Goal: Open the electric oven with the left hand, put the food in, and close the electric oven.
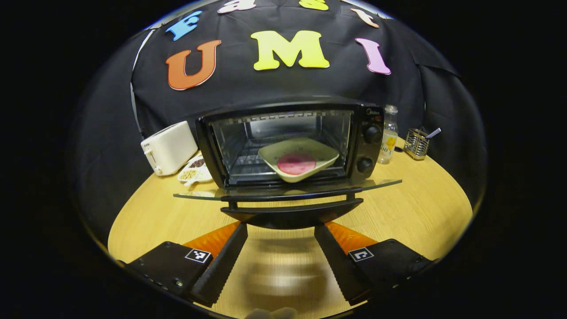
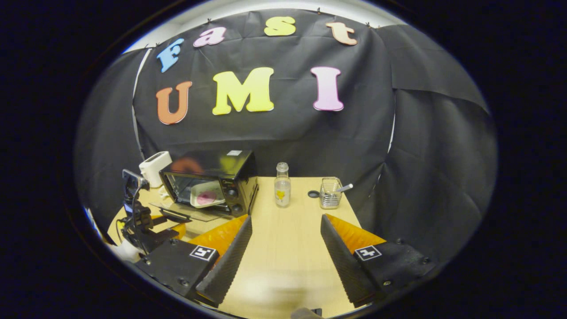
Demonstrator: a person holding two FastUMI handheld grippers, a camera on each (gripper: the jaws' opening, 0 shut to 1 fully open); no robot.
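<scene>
The left tool (image 1: pixel 280 227) sits lowest in the left gripper view, its two black fingers spread wide over the wooden bench (image 1: pixel 421 212) and holding nothing. Just beyond its fingertips hangs the dark handle (image 1: pixel 292 213) of the electric oven's (image 1: pixel 290 144) glass door (image 1: pixel 288 189), which lies folded down flat and open. Inside on the rack rests a cream square plate (image 1: pixel 299 160) with a pink round of food (image 1: pixel 296 164). Left of the oven stands a white toaster (image 1: pixel 168 148) with a small dish of beans (image 1: pixel 194 170) in front; to the right, a glass bottle (image 1: pixel 389 135) and a wire holder (image 1: pixel 417 144). In the right gripper view the right tool (image 2: pixel 285 218) is likewise wide apart and empty above bare bench, well right of the oven.
</scene>
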